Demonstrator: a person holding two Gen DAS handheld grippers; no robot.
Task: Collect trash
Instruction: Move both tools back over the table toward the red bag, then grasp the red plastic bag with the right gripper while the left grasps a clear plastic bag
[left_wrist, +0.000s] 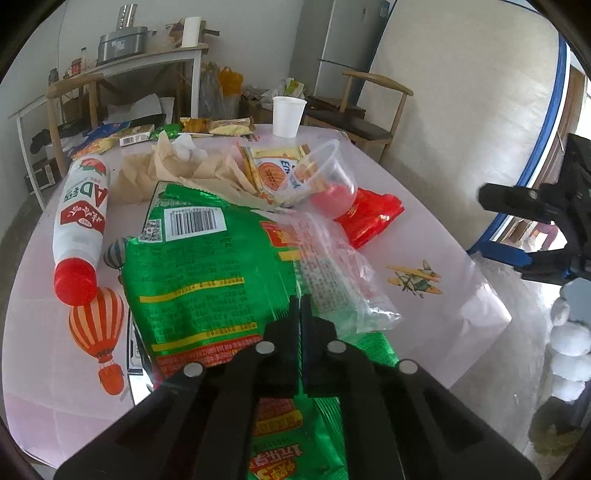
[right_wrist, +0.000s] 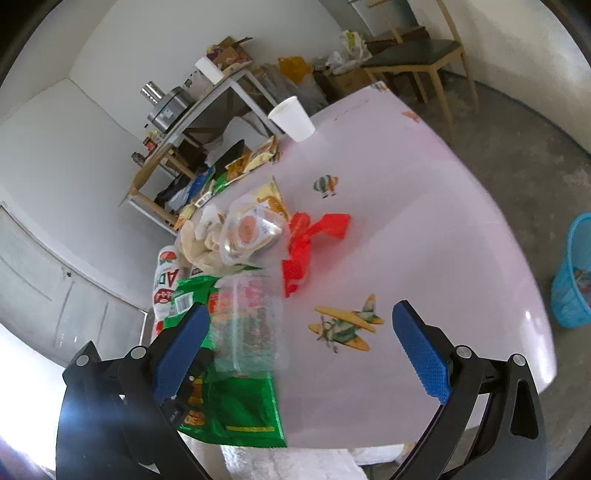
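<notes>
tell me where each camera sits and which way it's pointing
Left wrist: on the left hand-held gripper, looking down across the table; its jaws are shut on the green snack bag.
Right wrist: on the right hand-held gripper, jaws open, empty, above the table's near edge, blue basket at right.
Shared: green bag, red wrapper, white cup.

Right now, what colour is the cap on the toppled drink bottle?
Red; the bottle cap shows best in the left wrist view.
</notes>
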